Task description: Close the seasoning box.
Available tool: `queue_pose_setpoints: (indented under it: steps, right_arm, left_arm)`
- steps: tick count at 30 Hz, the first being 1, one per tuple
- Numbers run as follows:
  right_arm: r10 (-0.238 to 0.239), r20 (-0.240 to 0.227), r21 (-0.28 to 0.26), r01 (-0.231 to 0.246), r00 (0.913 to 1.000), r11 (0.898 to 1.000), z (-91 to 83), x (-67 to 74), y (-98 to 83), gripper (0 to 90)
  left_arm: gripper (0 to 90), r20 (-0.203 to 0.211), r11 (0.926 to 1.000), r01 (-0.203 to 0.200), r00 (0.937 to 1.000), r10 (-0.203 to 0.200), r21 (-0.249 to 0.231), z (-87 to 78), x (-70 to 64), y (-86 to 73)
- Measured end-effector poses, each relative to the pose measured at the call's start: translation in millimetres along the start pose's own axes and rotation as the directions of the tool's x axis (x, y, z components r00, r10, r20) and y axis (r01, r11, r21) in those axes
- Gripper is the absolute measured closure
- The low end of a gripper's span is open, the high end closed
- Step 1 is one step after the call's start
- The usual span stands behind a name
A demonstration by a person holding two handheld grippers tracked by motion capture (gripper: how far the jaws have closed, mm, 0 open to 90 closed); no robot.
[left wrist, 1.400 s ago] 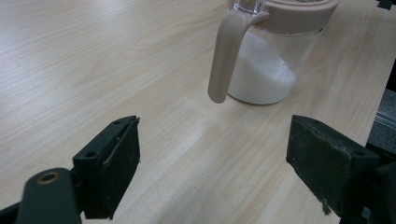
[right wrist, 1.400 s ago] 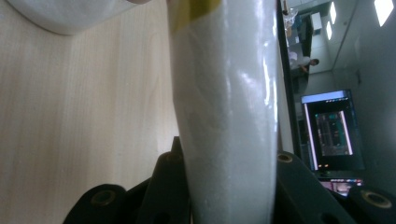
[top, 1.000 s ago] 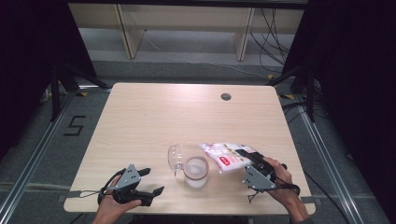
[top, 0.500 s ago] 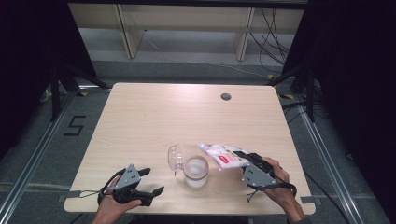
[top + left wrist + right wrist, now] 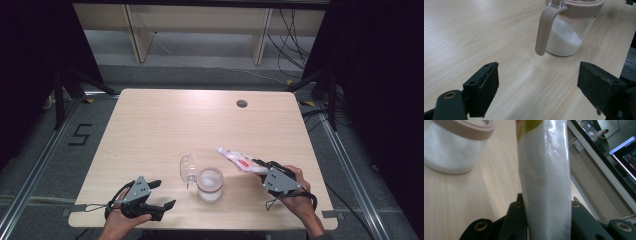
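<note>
Currently, right gripper [image 5: 261, 169] clamped pouch [image 5: 236, 158] nr desk's [image 5: 165, 125] front edge; left gripper [image 5: 161, 195] jaws wide, empty. Step: refilling jar [image 5: 209, 183]. Next likely req. tilting pouch over jar opening.

A black figure "5" [image 5: 80, 135] is marked on the grey floor [image 5: 45, 165] at the left of the high view, just beside the table's [image 5: 165, 120] left edge. The bag's [image 5: 239, 160] red label is too small to read.
</note>
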State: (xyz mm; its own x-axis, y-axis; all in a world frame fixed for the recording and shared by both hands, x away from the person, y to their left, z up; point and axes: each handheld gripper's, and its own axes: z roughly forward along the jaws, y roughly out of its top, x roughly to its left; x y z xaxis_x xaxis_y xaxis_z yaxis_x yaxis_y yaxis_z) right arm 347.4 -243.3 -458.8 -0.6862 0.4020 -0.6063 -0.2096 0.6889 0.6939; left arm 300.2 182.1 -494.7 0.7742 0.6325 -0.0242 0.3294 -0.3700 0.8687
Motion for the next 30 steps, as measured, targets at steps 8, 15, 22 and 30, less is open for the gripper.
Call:
queue_pose_setpoints:
  steps: [8,15,22,30]
  right_arm:
    - [0.076,-0.004,-0.007,-0.076,0.9971,0.997,3.1,-1.0,-5.4,79.6]
    - [0.139,0.005,-0.005,-0.139,0.9903,0.99,6.1,-4.5,-10.6,79.8]
    - [0.244,0.027,0.002,-0.245,0.9693,0.97,5.8,-8.2,-18.5,79.7]
    - [0.311,0.049,-0.008,-0.311,0.9493,0.951,3.9,-12.2,-23.0,79.2]
  left_arm:
    - [17.1,0.005,0.9998,0.015,0.9999,-0.015,-0.01,0.6,-1.3,-0.1]
    - [17.1,0.007,0.9999,0.013,0.9999,-0.013,-0.01,0.4,-1.2,-0.2]
    - [17.1,0.009,0.9998,0.017,0.9998,-0.017,-0.01,0.5,-1.8,-0.3]
    - [17.1,0.008,0.9998,0.018,0.9998,-0.018,-0.012,0.4,-1.8,-0.2]
